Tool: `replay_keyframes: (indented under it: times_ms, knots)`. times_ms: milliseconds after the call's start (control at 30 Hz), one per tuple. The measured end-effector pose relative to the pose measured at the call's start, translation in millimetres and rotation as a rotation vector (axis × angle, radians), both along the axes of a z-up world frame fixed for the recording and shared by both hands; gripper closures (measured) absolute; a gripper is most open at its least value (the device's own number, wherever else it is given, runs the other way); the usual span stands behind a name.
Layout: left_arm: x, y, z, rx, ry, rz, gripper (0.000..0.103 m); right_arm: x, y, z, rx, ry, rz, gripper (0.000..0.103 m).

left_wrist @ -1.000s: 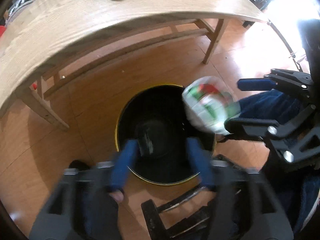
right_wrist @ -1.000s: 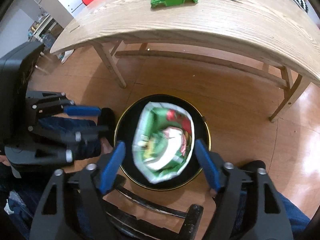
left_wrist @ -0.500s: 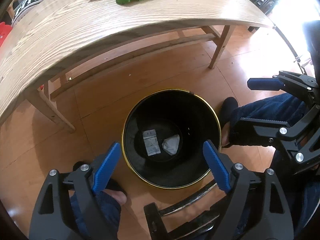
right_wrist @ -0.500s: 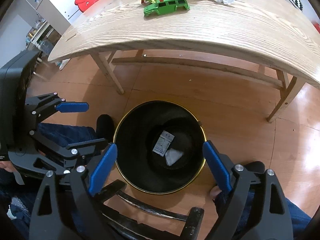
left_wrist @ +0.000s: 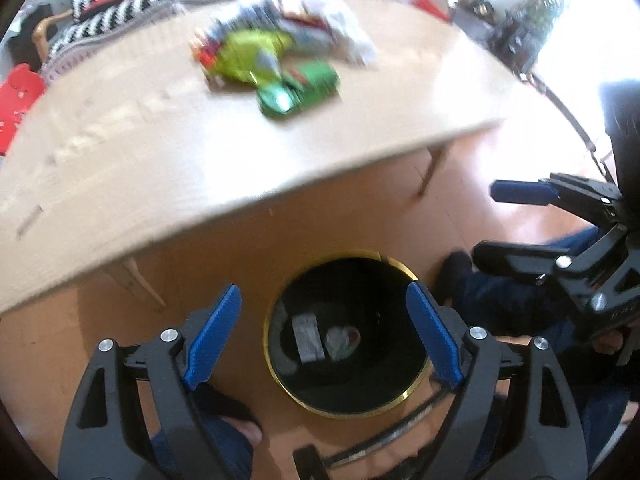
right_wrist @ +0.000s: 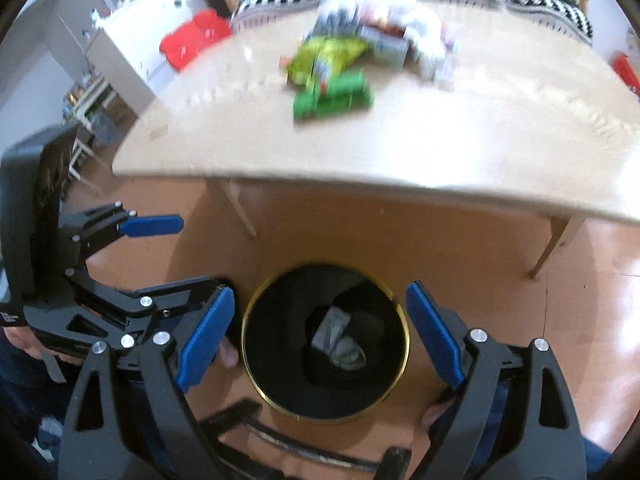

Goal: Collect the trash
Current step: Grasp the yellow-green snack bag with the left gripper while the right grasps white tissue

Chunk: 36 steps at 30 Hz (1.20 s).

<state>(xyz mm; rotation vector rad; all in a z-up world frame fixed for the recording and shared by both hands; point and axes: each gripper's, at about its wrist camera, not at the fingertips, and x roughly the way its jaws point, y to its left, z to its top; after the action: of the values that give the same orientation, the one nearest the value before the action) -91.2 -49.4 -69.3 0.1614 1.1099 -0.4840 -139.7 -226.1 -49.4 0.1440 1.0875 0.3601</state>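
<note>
Trash left to collect: a pile on the counter (right_wrist: 460, 148), near its far edge. Yellow-green snack bag (right_wrist: 326, 58) in front, boxes and white crumpled wrappers (right_wrist: 426, 40) behind it, all blurred; finer identification not possible. A green toy car (right_wrist: 332, 98) lies just in front of the bag, touching or nearly so; judged not trash.

Bin: black waste bin with gold rim (right_wrist: 404, 332) on the floor, below the counter's near edge. Two items at its bottom: a flat paper slip (left_wrist: 307, 338) and a crumpled wrapper (left_wrist: 342, 338).

Left gripper (left_wrist: 324, 336): jaws wide open, nothing held, framing the bin from above. Right gripper (right_wrist: 320, 336): jaws likewise wide open and empty, also above the bin. The two grippers sit close side by side.

Step in hand (judgement): reach up to the pile for the next piece. To do it well: take the snack bag first, since it is nearest; approach from above with jaws spread across the bag's width, pinch a crumpled fold and not a flat face, and keep clear of the toy car so it is not dragged. Foil may slip; close fully before lifting.
</note>
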Motion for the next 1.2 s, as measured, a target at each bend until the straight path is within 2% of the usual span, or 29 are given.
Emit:
replay_keyframes:
  times_ms: [100, 200, 400, 567, 633, 700, 833, 933, 1000, 1067, 1100, 1133, 1167, 1200]
  knots:
    - [22, 9, 21, -0.006, -0.07, 0.053, 0.02, 21, -12, 22, -0.014, -0.063, -0.039, 0.018]
    - [50, 11, 37, -0.001, -0.129, 0.091, 0.015, 47, -22, 45, -0.032, -0.129, -0.08, 0.018]
    - [116, -11, 51, 0.007, -0.186, 0.13, 0.013, 118, -34, 70, -0.06, -0.19, -0.134, 0.018]
    - [166, -38, 40, 0.011, -0.231, 0.11, 0.013, 180, -41, 48, -0.092, -0.167, -0.164, 0.02]
    - [180, -48, 29, 0.04, -0.245, 0.102, 0.013, 194, -42, 33, -0.096, -0.131, -0.17, 0.021]
    - [191, -54, 17, 0.048, -0.21, 0.1, 0.013, 207, -43, 17, -0.1, -0.092, -0.178, 0.023]
    - [204, -68, 3, 0.079, -0.213, 0.092, 0.013, 223, -39, -2, -0.134, -0.062, -0.187, 0.025]
    - [210, -74, -4, 0.102, -0.218, 0.09, 0.014, 230, -37, -15, -0.16, -0.039, -0.19, 0.033]
    - [211, -76, -6, 0.111, -0.226, 0.092, 0.02, 234, -39, -21, -0.173, -0.034, -0.199, 0.039]
    - [211, -77, -5, 0.11, -0.225, 0.087, 0.042, 237, -42, -25, -0.159, -0.026, -0.205, 0.046]
    - [211, -77, -3, 0.107, -0.225, 0.087, 0.045, 239, -43, -27, -0.153, -0.02, -0.206, 0.049]
    - [210, -76, -1, 0.104, -0.23, 0.089, 0.052, 240, -45, -29, -0.144, -0.014, -0.203, 0.057]
    - [209, -74, 0, 0.095, -0.226, 0.088, 0.054, 240, -45, -30, -0.136, -0.009, -0.197, 0.07]
    - [207, -72, 2, 0.086, -0.224, 0.091, 0.055, 241, -44, -31, -0.123, -0.003, -0.188, 0.076]
